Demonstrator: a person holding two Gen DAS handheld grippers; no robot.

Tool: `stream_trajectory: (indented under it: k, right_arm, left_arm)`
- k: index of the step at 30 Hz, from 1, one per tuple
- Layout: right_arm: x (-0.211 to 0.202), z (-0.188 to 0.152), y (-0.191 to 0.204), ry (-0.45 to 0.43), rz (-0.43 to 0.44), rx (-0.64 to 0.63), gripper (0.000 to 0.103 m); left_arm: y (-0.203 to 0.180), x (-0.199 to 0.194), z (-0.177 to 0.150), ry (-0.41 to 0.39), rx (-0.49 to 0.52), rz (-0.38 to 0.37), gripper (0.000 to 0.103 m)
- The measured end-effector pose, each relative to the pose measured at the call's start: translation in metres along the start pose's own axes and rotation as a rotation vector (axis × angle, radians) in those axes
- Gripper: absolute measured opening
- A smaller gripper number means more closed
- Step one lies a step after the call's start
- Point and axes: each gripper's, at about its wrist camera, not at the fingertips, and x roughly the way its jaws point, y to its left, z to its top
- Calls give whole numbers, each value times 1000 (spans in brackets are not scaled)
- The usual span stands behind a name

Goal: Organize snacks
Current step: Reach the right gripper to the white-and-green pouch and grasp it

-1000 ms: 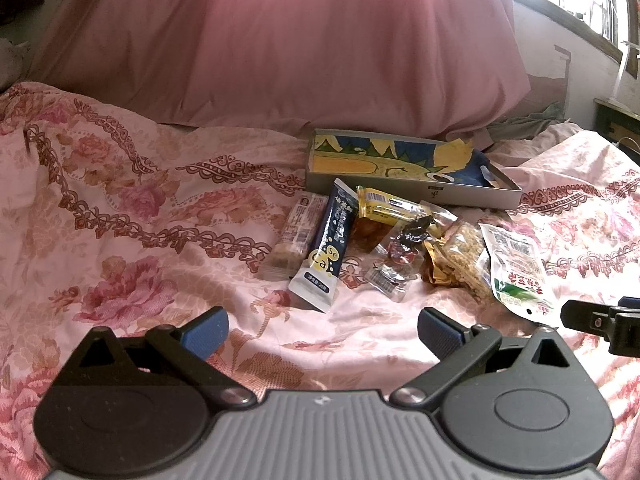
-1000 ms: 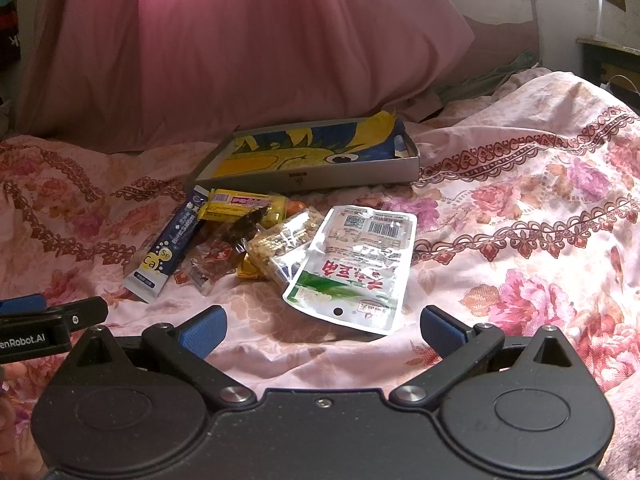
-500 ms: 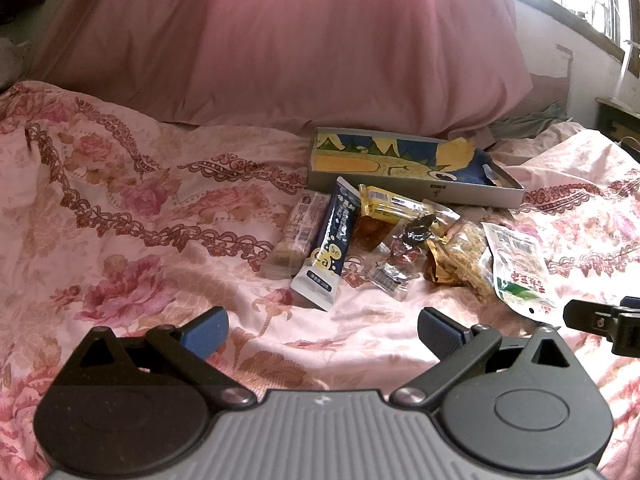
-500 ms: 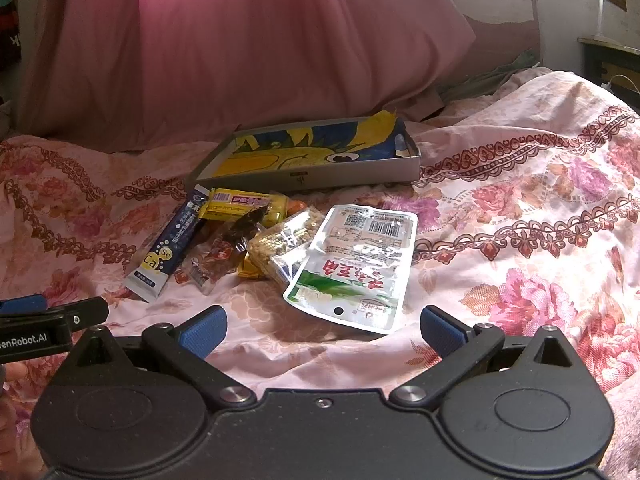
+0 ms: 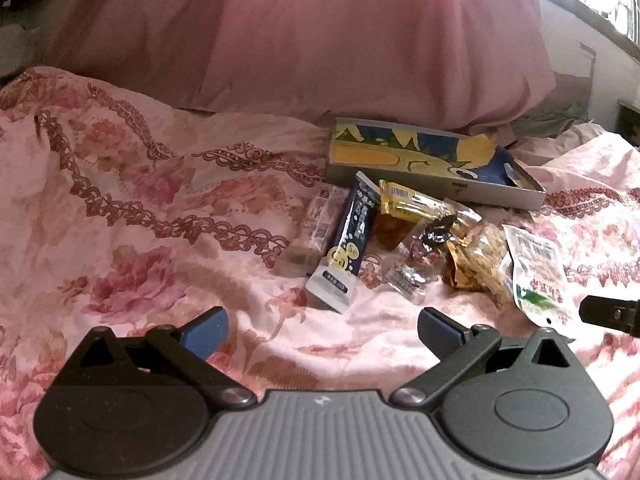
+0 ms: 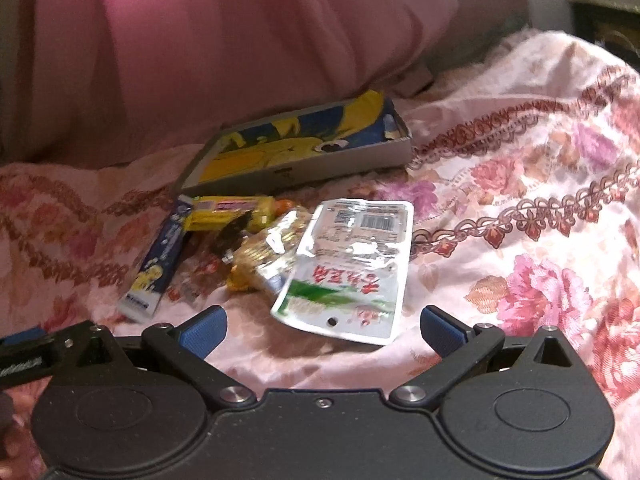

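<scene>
Snacks heaped just before the shallow box [image 6: 304,162], white-green pouch [image 6: 344,276] now nearer the right gripper [image 6: 322,330], left gripper [image 5: 322,330] unmoved, both jaws spread, empty.

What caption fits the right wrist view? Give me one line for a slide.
Open right claw hovers over a silver snack pouch, beside piled snacks and an empty cartoon-printed box.
</scene>
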Motion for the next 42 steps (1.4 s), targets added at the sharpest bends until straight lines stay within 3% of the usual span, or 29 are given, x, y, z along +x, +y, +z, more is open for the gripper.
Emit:
stream_trajectory:
  k: [9,13,19,23,35,42]
  right_arm:
    - [51,41,-21,42,-33,-157,103]
    - [70,43,-19,50,-23,-135,103]
    - [82,34,-18,72,-28,-146,102]
    - [85,38,-35,103,14,-64,102]
    - [103,48,-83,245,297,259,102]
    - [107,47,-102,253,386,385,97]
  left_arm:
    - [-13,19,30,-18,45,-39,103]
    - [-20,33,42,-19,75,-81,103]
    - [-28,56,56,15,27,-169,103]
    - [-36,64,61,13,33,-275,103]
    - [-73,99,72,113,181,-598,103]
    - [-84,130,73,222,174,-673,103]
